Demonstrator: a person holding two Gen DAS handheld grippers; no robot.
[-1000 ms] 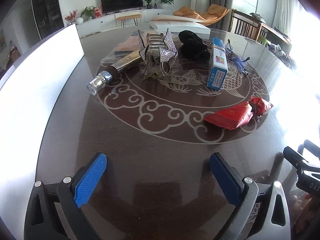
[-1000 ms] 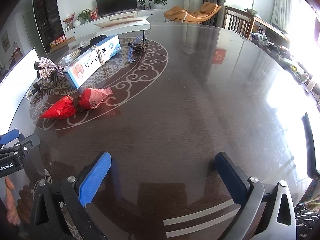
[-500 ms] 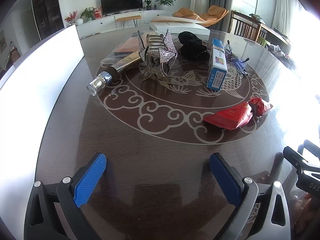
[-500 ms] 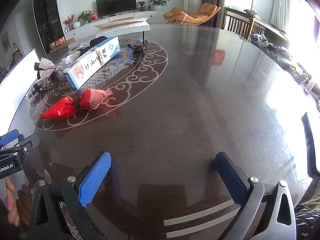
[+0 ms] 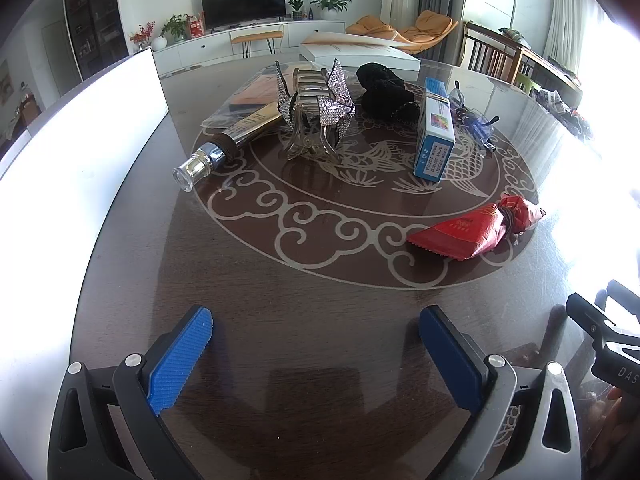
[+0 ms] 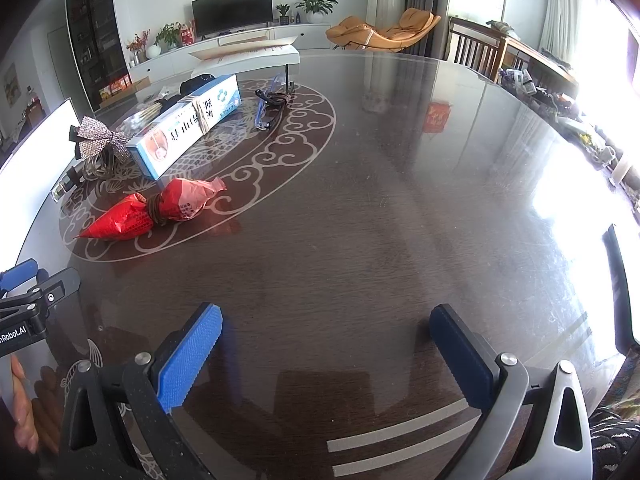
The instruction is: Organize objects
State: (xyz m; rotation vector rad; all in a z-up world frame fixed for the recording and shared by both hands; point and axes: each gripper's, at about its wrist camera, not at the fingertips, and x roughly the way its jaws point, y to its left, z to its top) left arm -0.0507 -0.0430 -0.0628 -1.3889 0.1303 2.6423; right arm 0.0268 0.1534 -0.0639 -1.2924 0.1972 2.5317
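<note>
Left wrist view puts the things to sort in a loose cluster on the patterned centre of the dark round table [image 5: 320, 280]: a rhinestone hair claw [image 5: 314, 108] standing up mid-cluster; a gold tube w/ clear cap [image 5: 224, 144] lying just left of it, cap toward us; a black fabric bundle [image 5: 384, 90] behind; a blue-and-white box [image 5: 434, 128] lying lengthwise to the right; blue glasses [image 5: 472, 120] just beyond the box; a red packet [image 5: 476, 228] tied round the middle, nearest us & apart from the rest.

We hold the left gripper [image 5: 316, 356] low over bare tabletop, jaws spread wide, nothing between them; right gripper [image 6: 326, 354] likewise released & empty, well right of the cluster. We judge both are poised short of the pile, no pick made yet; the packet looks like the easiest first reach.

Hard to tell: what the flat tan item in clear wrap [image 5: 256, 94] under the tube is; print on the box too small to read; far right edge washed out by window glare; a white panel [image 5: 80, 152] blocks the left side.
</note>
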